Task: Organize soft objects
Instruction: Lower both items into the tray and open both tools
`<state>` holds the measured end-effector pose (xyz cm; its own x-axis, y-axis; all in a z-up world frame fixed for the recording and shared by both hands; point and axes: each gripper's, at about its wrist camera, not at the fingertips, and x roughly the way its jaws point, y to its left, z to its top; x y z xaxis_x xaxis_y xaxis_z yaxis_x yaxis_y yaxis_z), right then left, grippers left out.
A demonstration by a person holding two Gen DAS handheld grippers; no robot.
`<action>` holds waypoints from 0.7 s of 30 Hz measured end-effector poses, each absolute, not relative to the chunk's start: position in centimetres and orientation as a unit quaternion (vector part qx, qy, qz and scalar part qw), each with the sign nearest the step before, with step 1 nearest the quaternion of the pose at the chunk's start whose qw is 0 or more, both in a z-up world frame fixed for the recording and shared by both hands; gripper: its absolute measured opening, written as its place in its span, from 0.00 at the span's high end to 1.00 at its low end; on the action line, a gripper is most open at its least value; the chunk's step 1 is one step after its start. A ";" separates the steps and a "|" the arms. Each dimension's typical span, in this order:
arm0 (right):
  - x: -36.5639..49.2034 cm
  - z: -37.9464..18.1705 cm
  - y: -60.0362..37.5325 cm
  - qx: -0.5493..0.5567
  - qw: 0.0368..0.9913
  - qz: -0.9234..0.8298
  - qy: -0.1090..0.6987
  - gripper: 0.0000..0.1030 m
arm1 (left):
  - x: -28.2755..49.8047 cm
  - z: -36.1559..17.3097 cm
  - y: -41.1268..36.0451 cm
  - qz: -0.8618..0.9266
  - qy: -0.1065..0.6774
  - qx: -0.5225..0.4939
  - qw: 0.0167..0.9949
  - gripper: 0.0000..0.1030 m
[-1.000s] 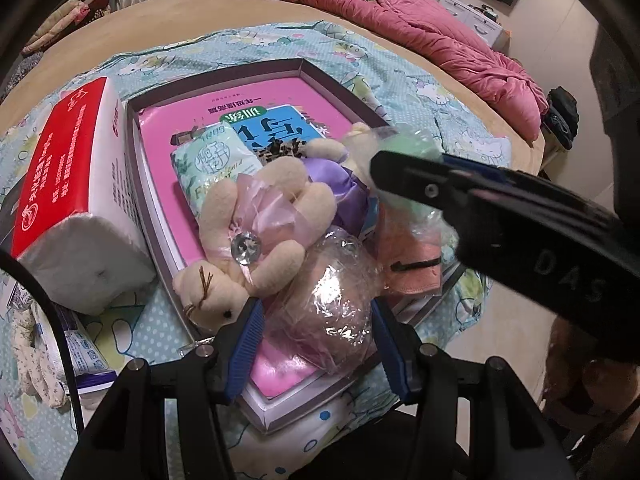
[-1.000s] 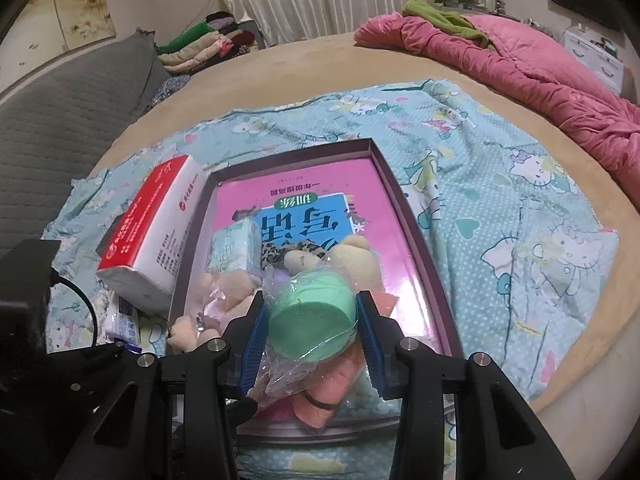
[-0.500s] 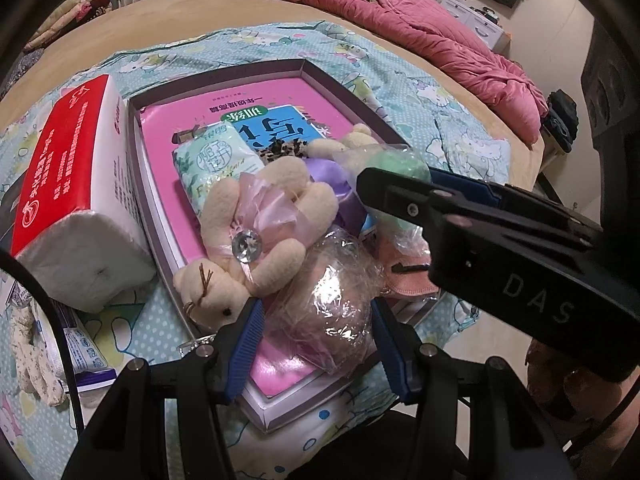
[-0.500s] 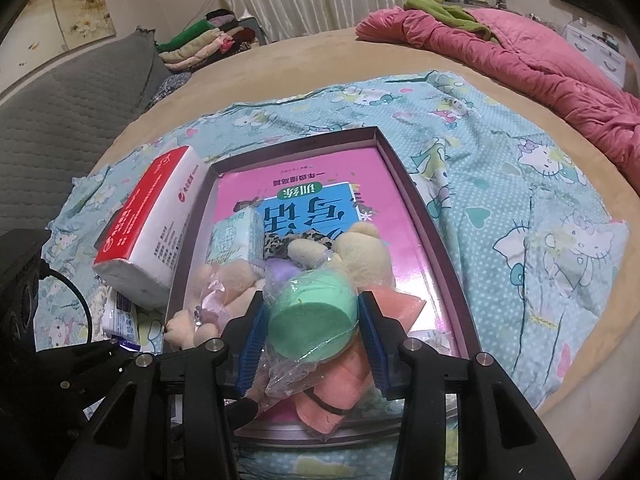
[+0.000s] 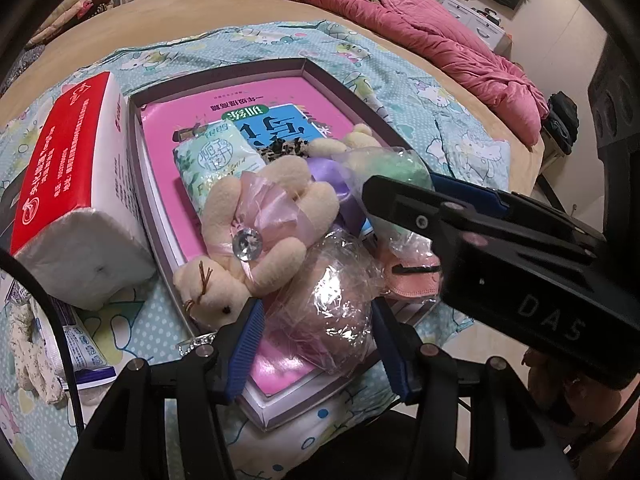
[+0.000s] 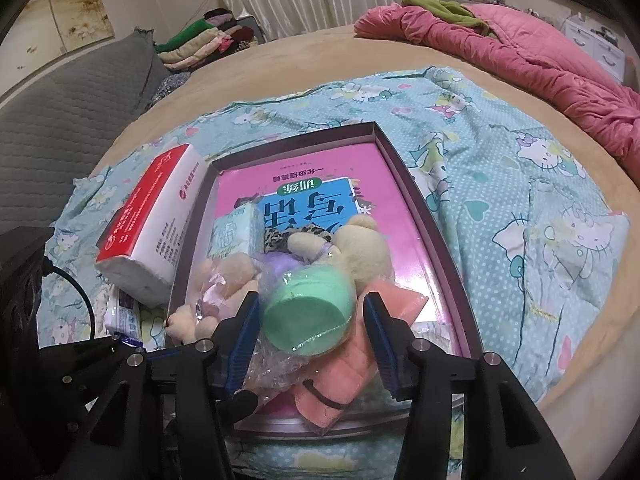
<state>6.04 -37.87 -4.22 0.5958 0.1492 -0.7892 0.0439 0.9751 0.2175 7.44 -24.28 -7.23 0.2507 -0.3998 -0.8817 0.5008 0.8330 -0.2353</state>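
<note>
A shallow purple-rimmed box (image 6: 424, 216) lies on the bed with a pink book in it. On the book are heaped a cream plush bear (image 5: 256, 236) with a pink ribbon, a second plush (image 6: 360, 248), a small tissue pack (image 5: 212, 160) and a salmon cloth (image 6: 384, 300). My left gripper (image 5: 318, 340) is shut on a pink puff in clear wrap (image 5: 332, 304) at the box's near corner. My right gripper (image 6: 310, 328) straddles a green puff in clear wrap (image 6: 308, 312). Its jaws are opening, with a gap on each side, and the puff rests on the pile.
A red-and-white tissue brick (image 5: 68, 184) lies against the box's left side, with a small packet (image 5: 80, 340) and a floral cloth near it. A pink quilt (image 6: 520, 40) lies far right. The bed's edge drops off just right of and below the box.
The right jaws have spread away from the green puff, which now sits loose between them. The right gripper has moved slightly in the left view. The left gripper and its puff have stayed put.
</note>
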 end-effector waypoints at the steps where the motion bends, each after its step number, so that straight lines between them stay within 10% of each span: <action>1: 6.0 -4.1 -37.9 0.107 0.887 0.029 0.448 0.46 | 7.5 -7.2 -24.3 -0.285 0.542 0.046 0.789 0.46; 21: 4.4 -2.1 -40.2 0.140 0.895 -0.005 0.425 0.29 | 7.2 -6.6 -24.3 -0.283 0.541 0.055 0.790 0.43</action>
